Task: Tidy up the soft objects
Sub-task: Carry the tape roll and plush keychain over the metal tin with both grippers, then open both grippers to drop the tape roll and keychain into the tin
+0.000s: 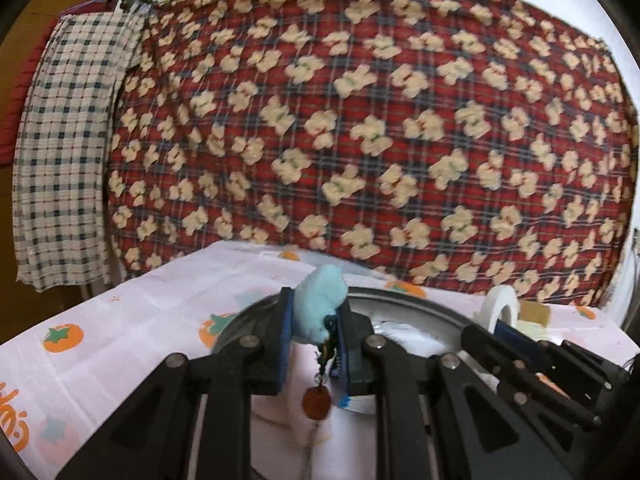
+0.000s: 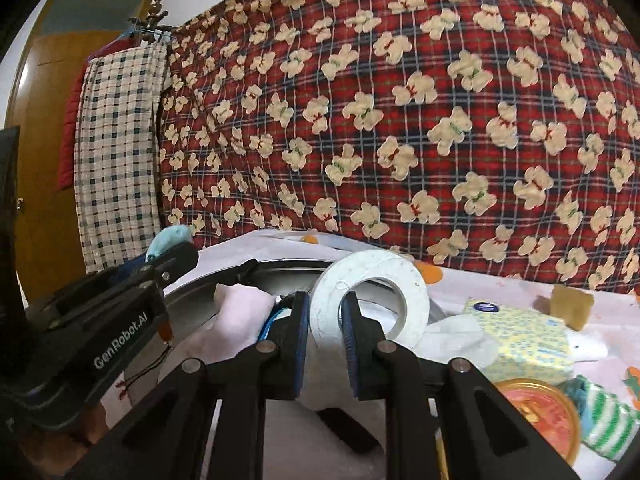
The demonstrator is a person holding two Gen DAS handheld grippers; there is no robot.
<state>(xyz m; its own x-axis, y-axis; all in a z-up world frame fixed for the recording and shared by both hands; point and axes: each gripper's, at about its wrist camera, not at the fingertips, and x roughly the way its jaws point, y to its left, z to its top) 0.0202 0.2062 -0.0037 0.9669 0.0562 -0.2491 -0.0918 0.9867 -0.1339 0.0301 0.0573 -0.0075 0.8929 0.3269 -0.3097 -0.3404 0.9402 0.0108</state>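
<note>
Item 1: your left hand-held gripper [image 1: 316,320], clamped on a pale blue plush toy [image 1: 320,300]; a keychain with a brown charm [image 1: 316,400] dangles below the pads. The toy sits up between the fingers, over the near rim of the round metal tray [image 1: 420,300].

Item 2: your right hand-held gripper [image 2: 326,320], closed on the wall of a white tape roll [image 2: 370,292], one finger outside the ring and one through its hole; the roll stands tilted above the tray's right side.

Item 3: counter under a pink cloth [image 1: 120,320] printed with orange fruit, carrying the tray.

Item 4: in the tray, a pale pink soft piece [image 2: 244,312] (partly hidden by the gripper arms).

Item 5: right of the tray, a yellow patterned pack [image 2: 524,340], a brown sponge-like block [image 2: 572,304], a green-and-white striped knit [image 2: 604,416], and a round orange-lidded container [image 2: 536,412].

Item 6: backdrop, a red plaid blanket with cream bears [image 1: 360,120], and a checked cloth [image 1: 68,140] hanging to its left
</note>
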